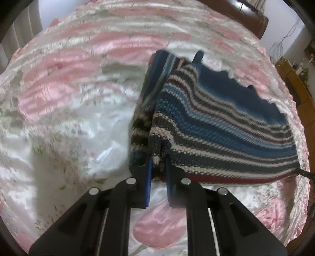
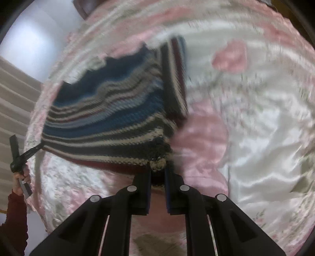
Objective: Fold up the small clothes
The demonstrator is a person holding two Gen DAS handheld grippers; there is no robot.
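Below me spreads a bed under a glossy satin bedspread (image 1: 78, 110), white with big pink blossoms and faint green sprigs; at its far edge I see a dark brown headboard (image 1: 246, 13); past the headboard stands a pale wall (image 1: 283, 29), softly lit; to the bedspread's right sits yellow wooden furniture (image 1: 295, 82); in my right view, beige curtains (image 2: 13, 94) hang left of the bed.

Pinched in the left tool (image 1: 158, 165), the striped garment (image 1: 216, 126) is a coarse, chunky knit of matt yarn with a bumpy, ribbed surface. Under it, the bed cover (image 1: 78, 110) is glossy, smooth satin-like cloth with soft wrinkles. The right tool (image 2: 157, 169) looks like matt black plastic with shiny metal pins.
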